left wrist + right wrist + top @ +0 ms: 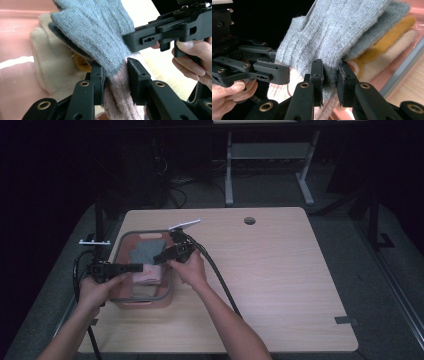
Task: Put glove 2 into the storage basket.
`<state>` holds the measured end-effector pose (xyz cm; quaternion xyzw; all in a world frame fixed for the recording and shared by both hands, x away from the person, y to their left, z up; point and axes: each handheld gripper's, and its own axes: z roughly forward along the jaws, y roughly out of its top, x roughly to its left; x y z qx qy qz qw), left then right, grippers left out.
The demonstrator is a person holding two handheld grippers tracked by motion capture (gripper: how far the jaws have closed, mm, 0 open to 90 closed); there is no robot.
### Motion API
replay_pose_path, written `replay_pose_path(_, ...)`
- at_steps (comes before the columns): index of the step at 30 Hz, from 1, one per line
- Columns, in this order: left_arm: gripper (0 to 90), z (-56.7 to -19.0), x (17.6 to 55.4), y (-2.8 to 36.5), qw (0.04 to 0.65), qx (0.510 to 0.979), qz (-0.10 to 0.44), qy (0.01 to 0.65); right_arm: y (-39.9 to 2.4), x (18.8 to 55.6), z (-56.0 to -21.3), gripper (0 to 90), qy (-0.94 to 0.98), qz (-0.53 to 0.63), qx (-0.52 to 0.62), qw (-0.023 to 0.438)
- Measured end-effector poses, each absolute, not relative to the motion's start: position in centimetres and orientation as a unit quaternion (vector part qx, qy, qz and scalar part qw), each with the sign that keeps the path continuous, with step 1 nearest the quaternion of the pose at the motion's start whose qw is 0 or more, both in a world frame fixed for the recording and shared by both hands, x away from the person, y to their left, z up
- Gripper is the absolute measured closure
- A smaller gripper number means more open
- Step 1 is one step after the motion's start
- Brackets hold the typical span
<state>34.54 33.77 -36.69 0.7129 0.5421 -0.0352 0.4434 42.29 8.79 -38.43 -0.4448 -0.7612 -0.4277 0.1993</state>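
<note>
Surface [280,270] of pale wood carries a pink basket [123,303] with a grey rim at its left side, and the work goes on over that basket. Grey knitted glove [100,32] with a pink cuff [120,97] is held up between both grippers, above a cream glove [50,67] and a mustard-yellow piece [392,32] lying in the basket. Left gripper [116,75] pinches the glove where grey meets pink; right gripper [331,75] pinches the grey knit nearby, its jaws pressed close on the wool. Judging by the look, the glove is light, soft and limp, fuzzy enough not to slip but prone to stretch or snag; the ribbed cuff seems the firmest hold, while the fingers would flop
</note>
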Motion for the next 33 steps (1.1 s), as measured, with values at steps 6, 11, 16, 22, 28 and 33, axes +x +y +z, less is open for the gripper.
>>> replay_pose_path(6,68.4,-37.1,34.9,33.6,0.429,0.719,-0.030,0.547,9.2,42.5,-38.7,75.4,-0.771,-0.412,-0.447,0.192)
replay_pose_path(11,68.4,-37.5,35.1,34.0,0.429,0.713,-0.035,0.554,9.2,42.5,-38.3,74.6,-0.779,-0.405,-0.445,0.178)
replay_pose_path(16,68.4,-38.4,35.5,34.1,0.415,0.709,-0.033,0.569,8.6,42.4,-38.0,75.0,-0.780,-0.404,-0.446,0.171)
replay_pose_path(22,67.5,-39.2,36.0,33.6,0.356,0.736,-0.020,0.576,8.3,41.7,-37.5,74.3,-0.788,-0.407,-0.432,0.164)
replay_pose_path(28,61.5,-38.9,36.1,33.3,0.332,0.745,0.001,0.579,7.6,41.4,-36.8,73.6,-0.789,-0.410,-0.431,0.156)
replay_pose_path(33,52.1,-38.5,36.0,33.5,0.323,0.749,0.020,0.579,6.6,41.5,-36.6,73.1,-0.786,-0.415,-0.433,0.149)
